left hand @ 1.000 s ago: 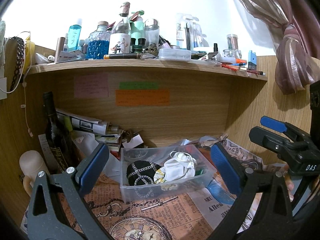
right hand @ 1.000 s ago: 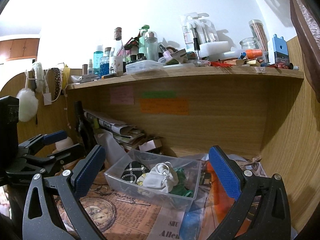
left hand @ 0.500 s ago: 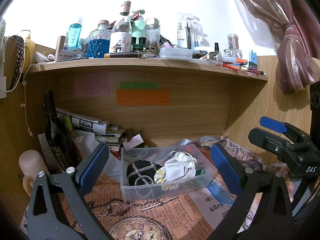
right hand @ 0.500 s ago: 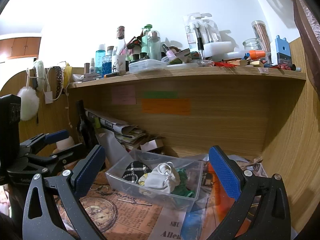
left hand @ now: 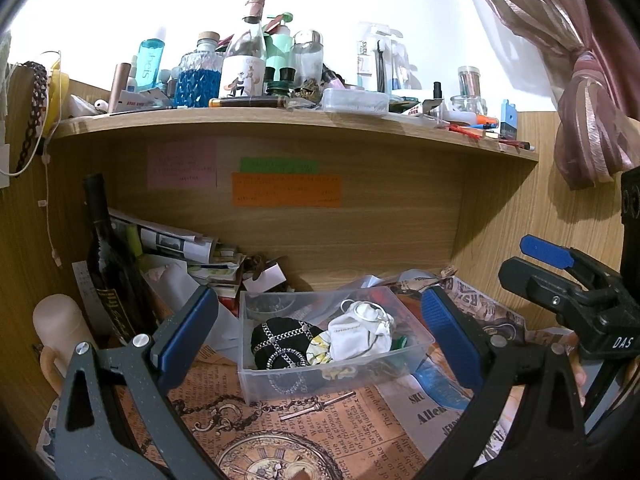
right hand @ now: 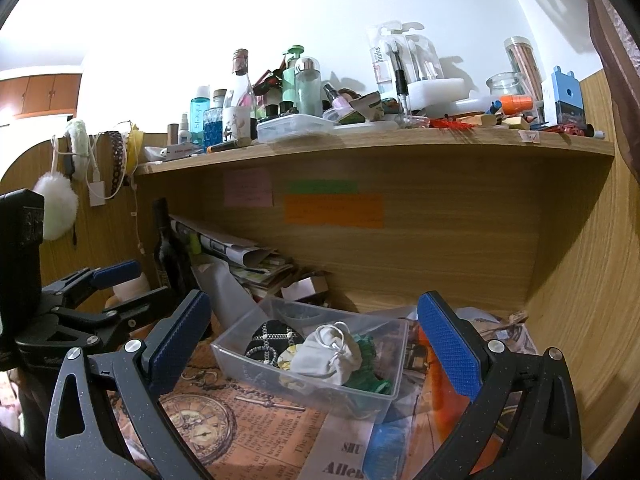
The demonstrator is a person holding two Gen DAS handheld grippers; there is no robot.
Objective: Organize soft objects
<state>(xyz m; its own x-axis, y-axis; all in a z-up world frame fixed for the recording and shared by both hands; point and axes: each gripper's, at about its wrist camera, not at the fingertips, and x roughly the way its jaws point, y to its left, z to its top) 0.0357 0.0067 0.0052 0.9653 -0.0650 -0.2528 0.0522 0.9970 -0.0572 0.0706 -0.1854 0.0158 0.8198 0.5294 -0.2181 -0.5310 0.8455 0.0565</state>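
**Soft things sit in the box, both grippers empty**

The soft things are in a clear plastic box [left hand: 332,344] on the bench [left hand: 280,420], under the wooden shelf [left hand: 280,120]. Inside the box lie a black pouch with silver chains [left hand: 280,340], a white cloth bag [left hand: 360,336] touching it, and something green [right hand: 366,364] on the far side of the bag. A small yellow-patterned piece peeks out between the pouch and the bag.

The left hand-held gripper [left hand: 320,332] is spread wide and holds nothing. The right hand-held gripper [right hand: 312,336] is spread wide too, and empty. Both hang above the box, near each other.

What could go wrong? The white bag has a thin string, so a pinch could catch only the string and the bag might swing or drop. The chains on the pouch could snag the bag. The box looks light, so a push on its wall could slide it over the paper [left hand: 320,432]. A tall dark bottle [left hand: 108,272] stands near the left gripper, and a bump could tip it.
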